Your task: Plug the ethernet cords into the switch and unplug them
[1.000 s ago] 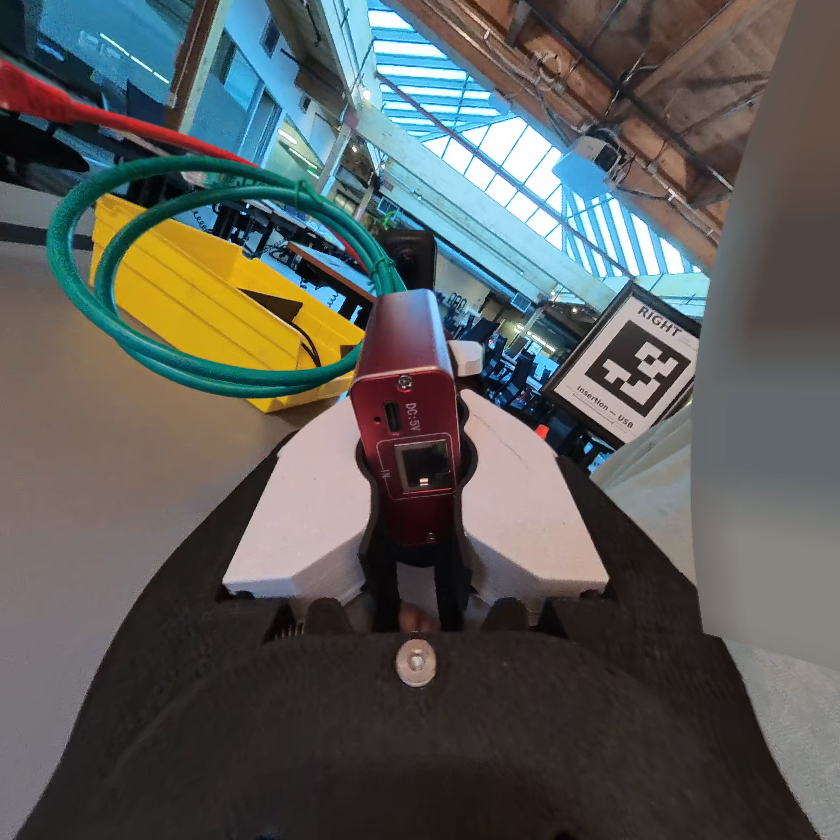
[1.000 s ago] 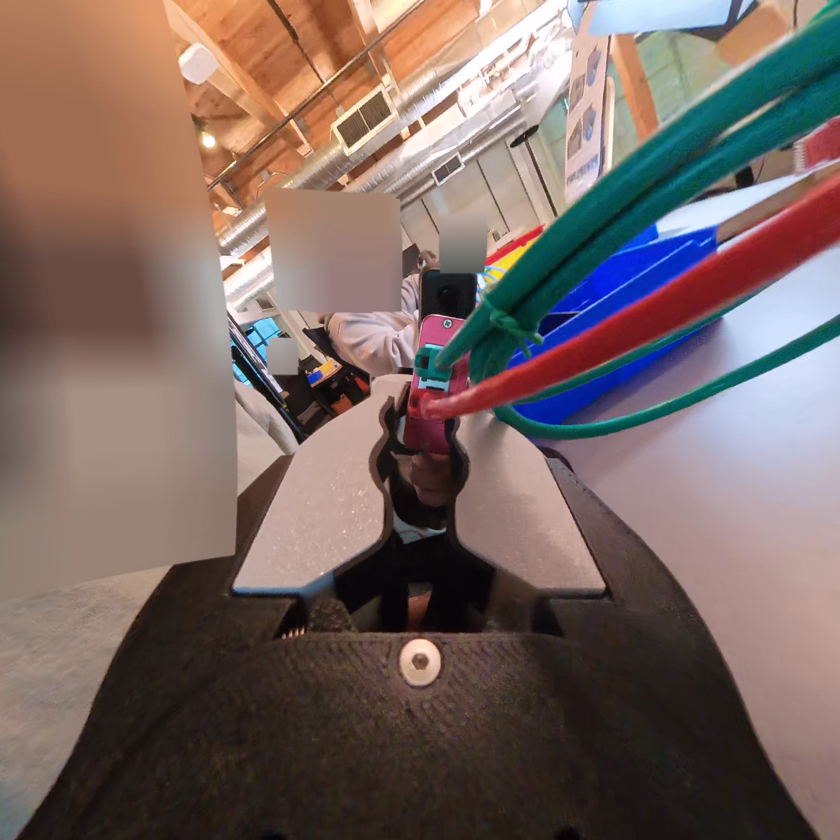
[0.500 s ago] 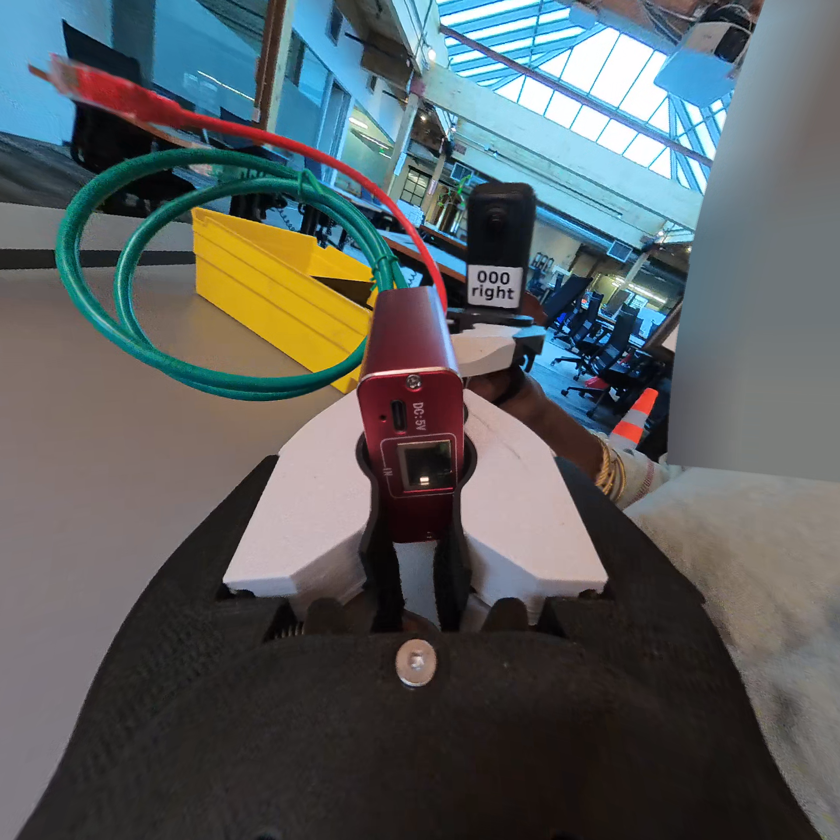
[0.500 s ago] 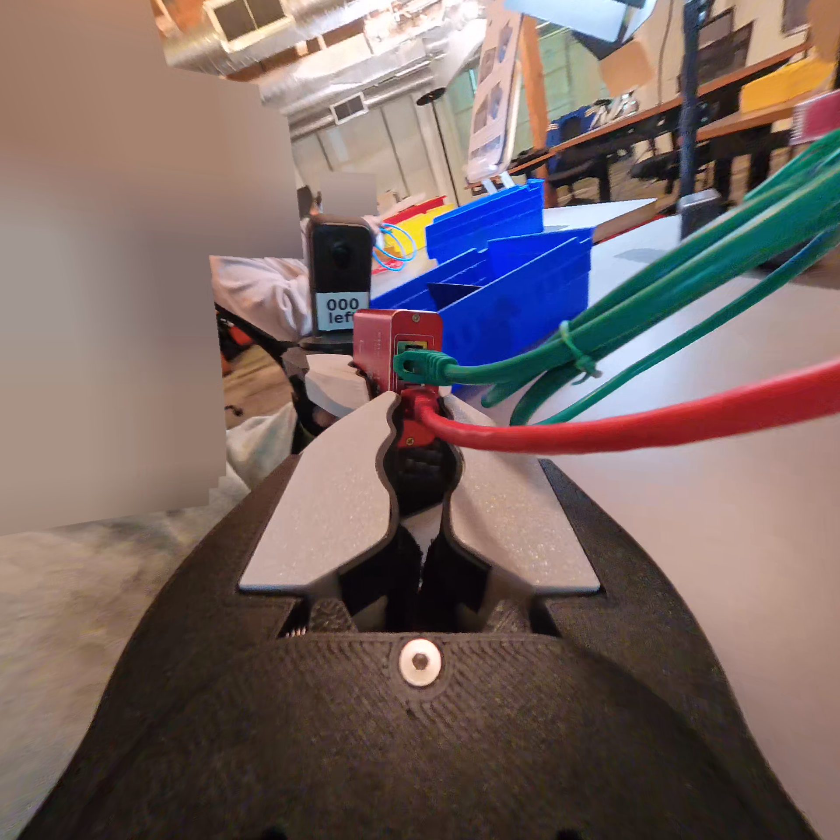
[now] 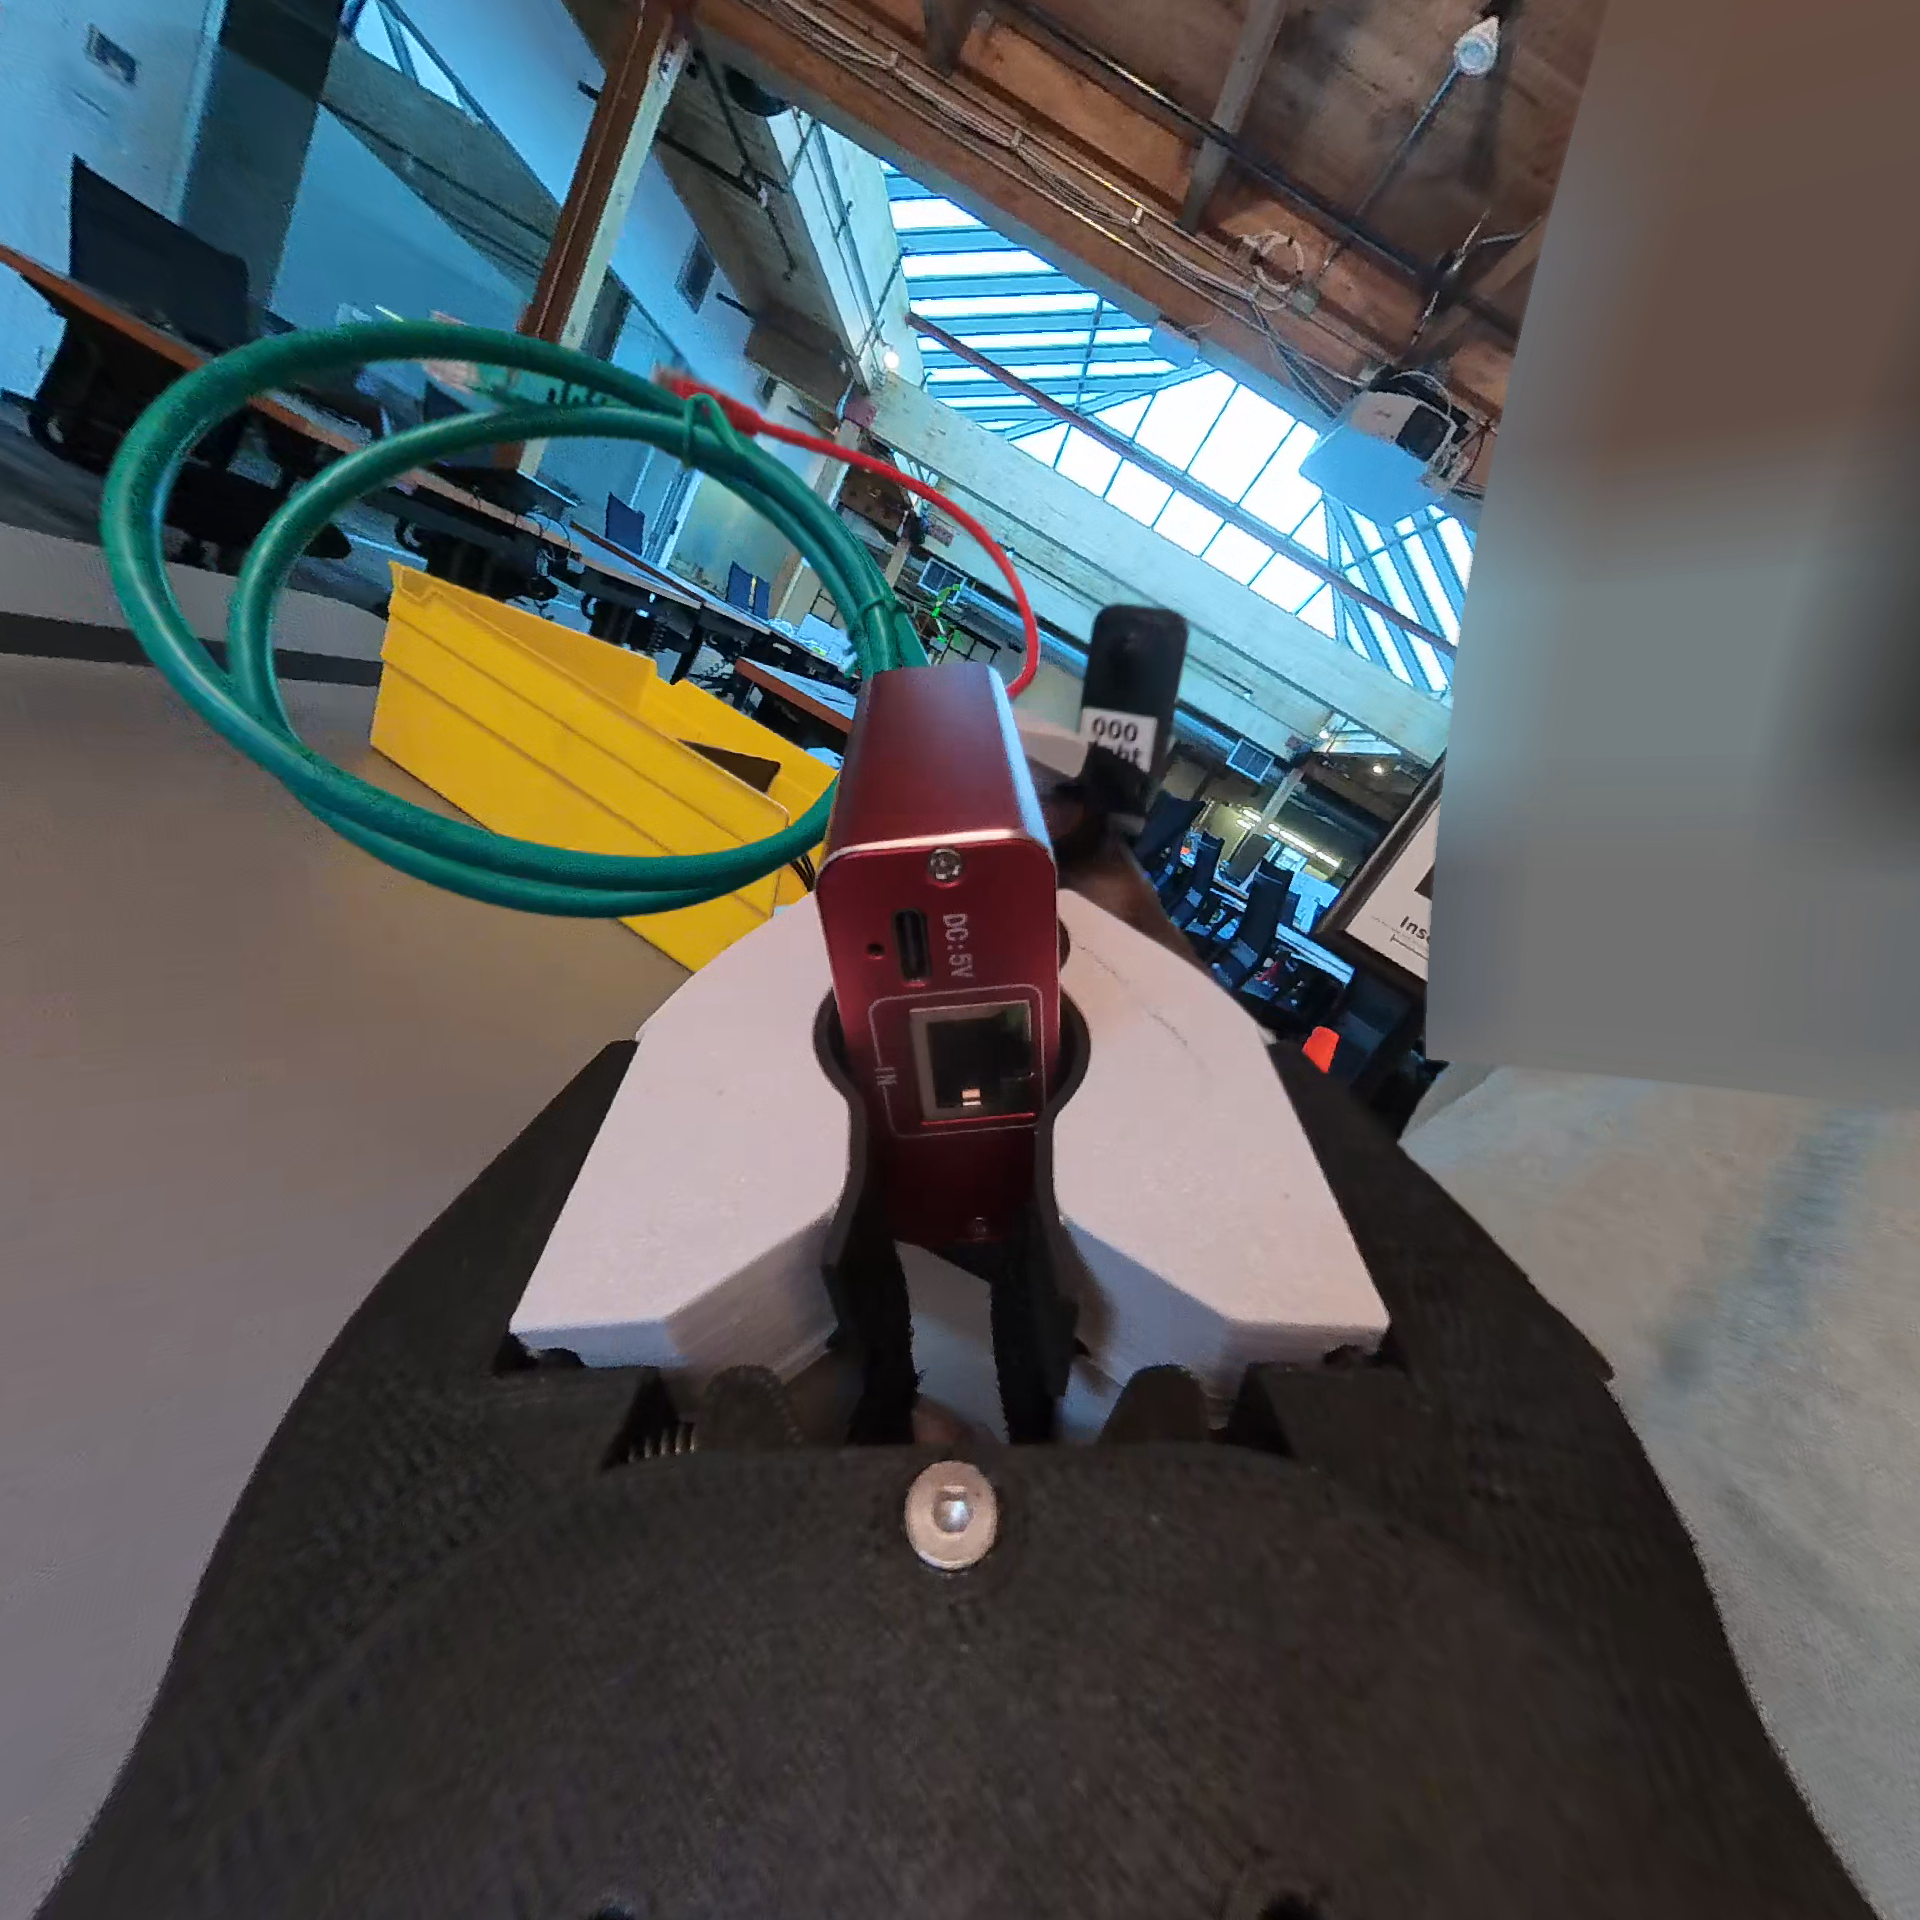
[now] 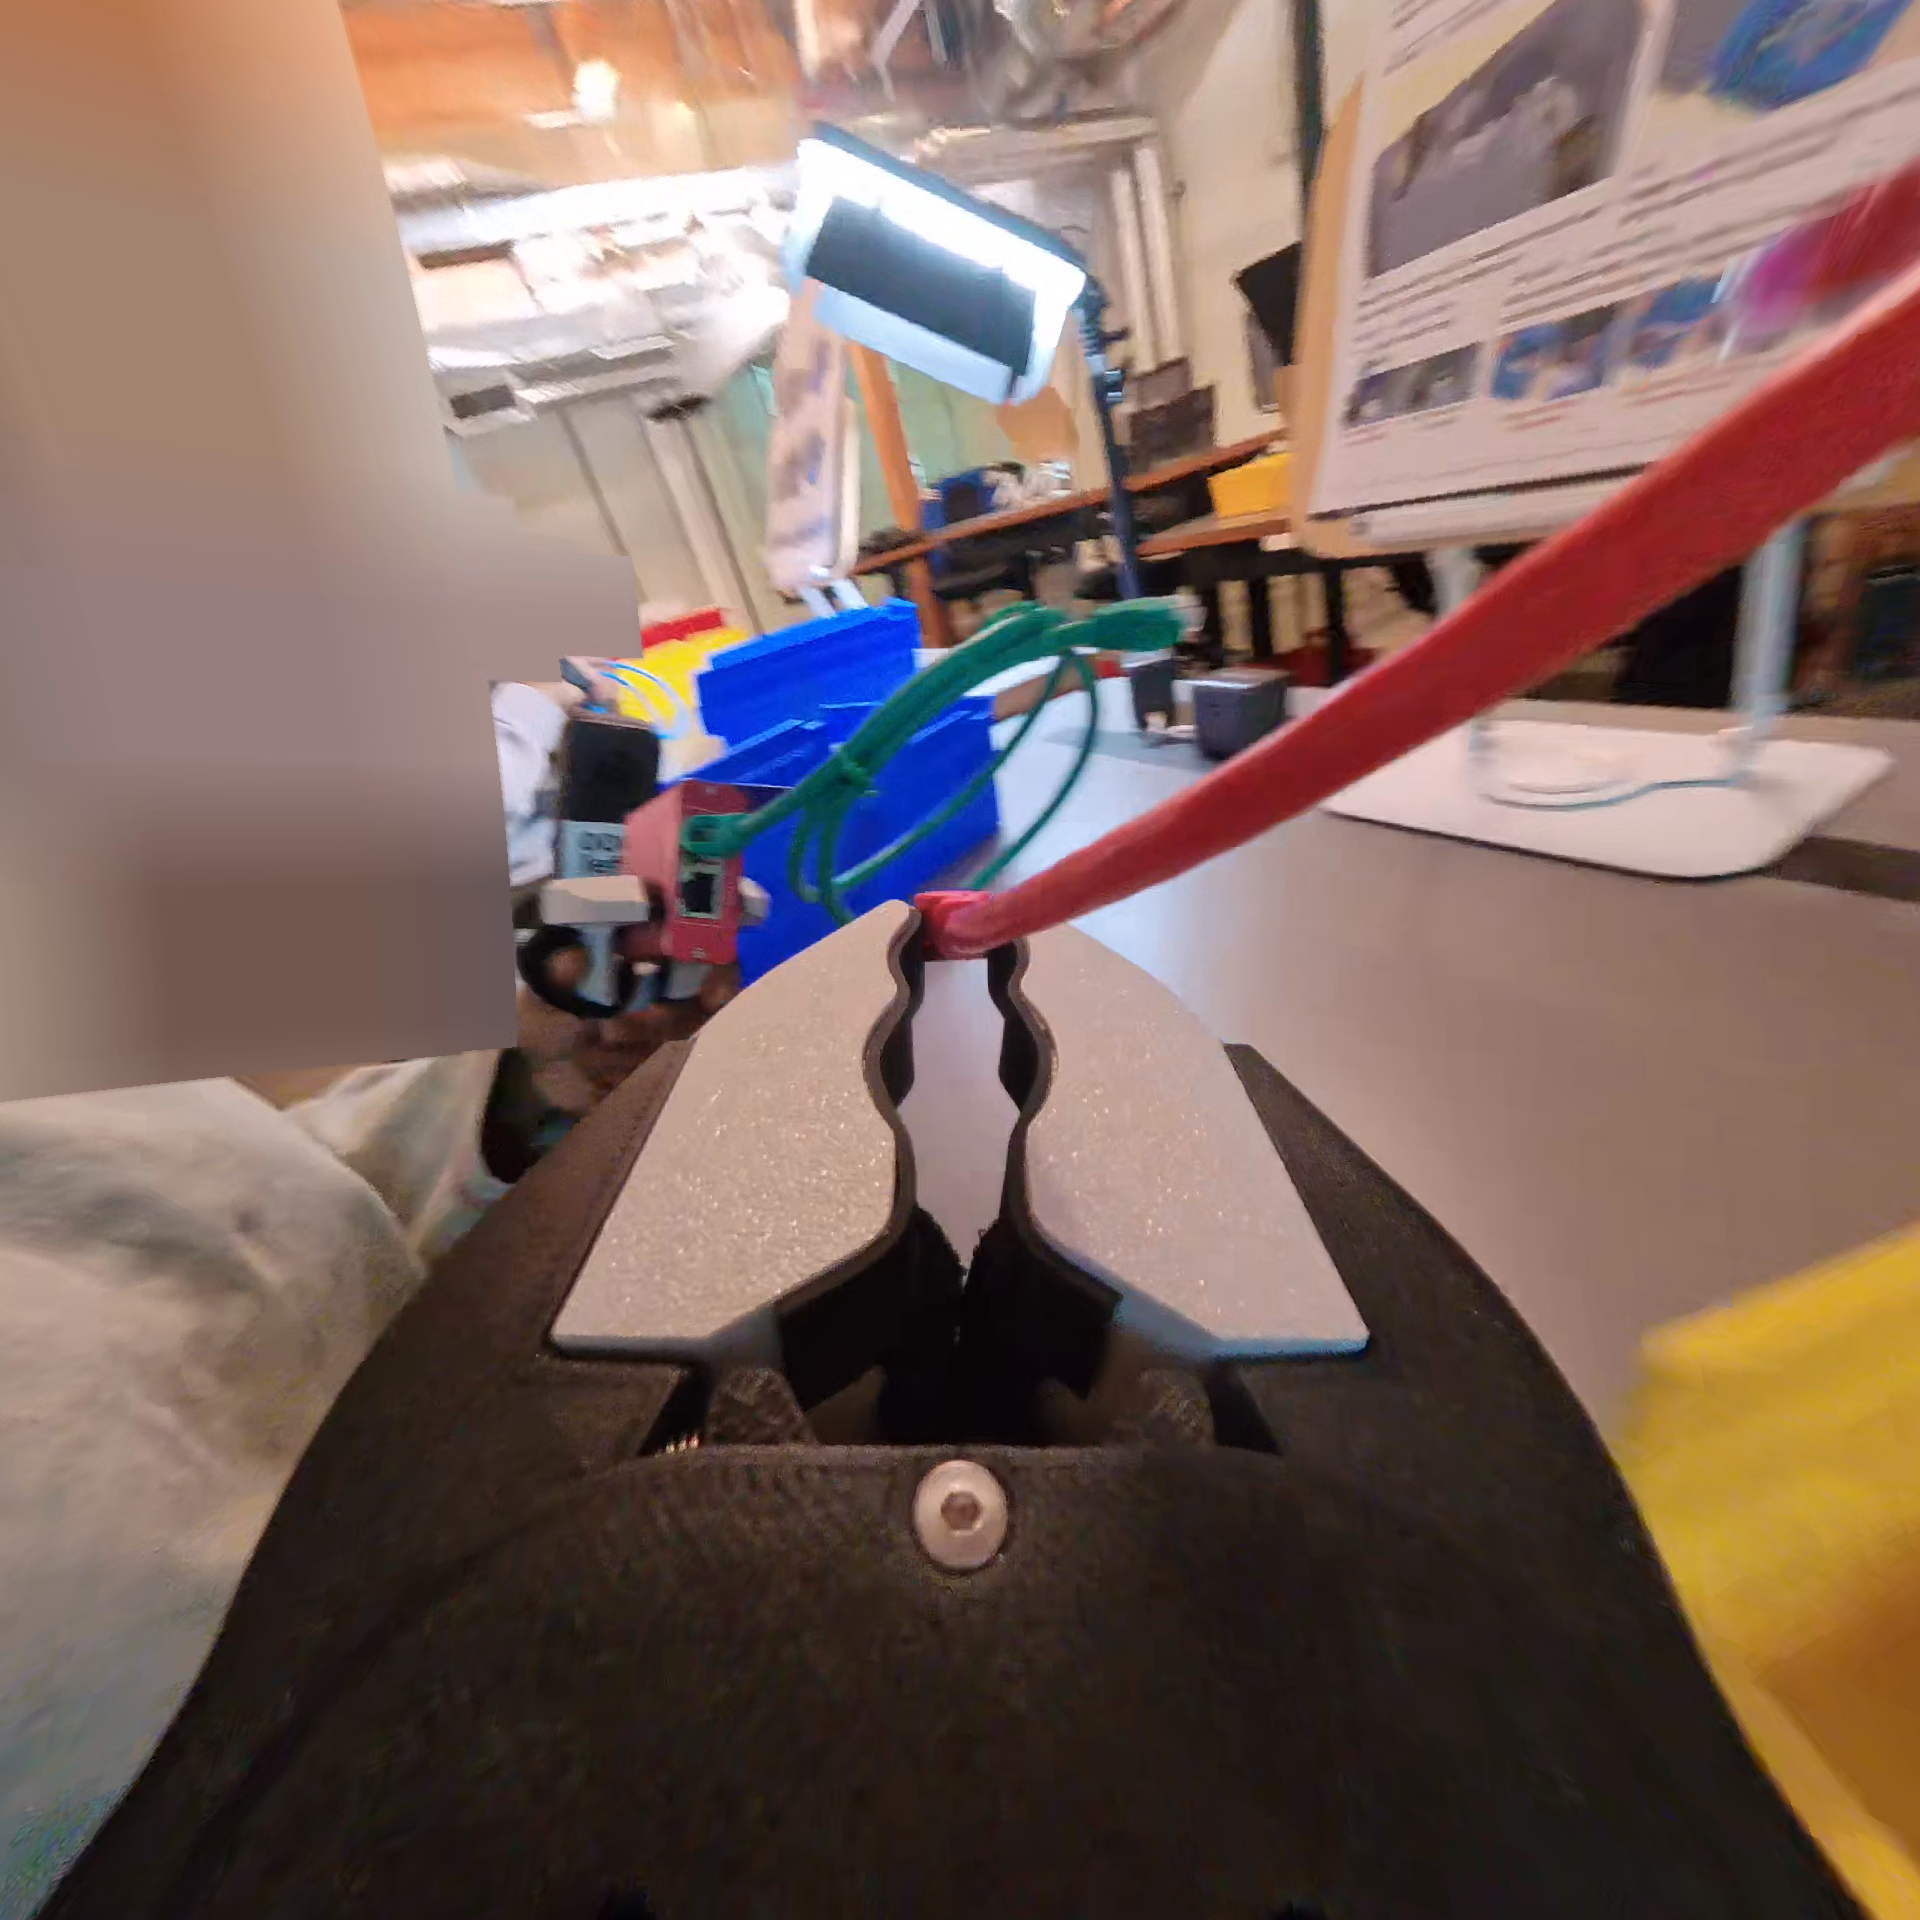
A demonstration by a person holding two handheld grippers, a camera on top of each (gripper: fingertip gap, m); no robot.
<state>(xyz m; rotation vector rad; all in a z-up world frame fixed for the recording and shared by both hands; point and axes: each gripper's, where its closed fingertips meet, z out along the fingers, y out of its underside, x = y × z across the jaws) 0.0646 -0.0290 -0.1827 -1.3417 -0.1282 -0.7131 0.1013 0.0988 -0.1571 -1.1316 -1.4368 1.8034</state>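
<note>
Step in hand, by judgement: unplugging. The left hand-held gripper (image 5: 951,1049) is clamped on the red switch (image 5: 940,935), held above the worktop (image 5: 208,1039). The green ethernet cord (image 6: 914,717) sits in its upper port. The right hand-held gripper (image 6: 958,940) pinches the red ethernet cord (image 6: 1403,727) at its plug, clear of the switch. Next: set this cord down, then pinch the green plug's latch.
</note>
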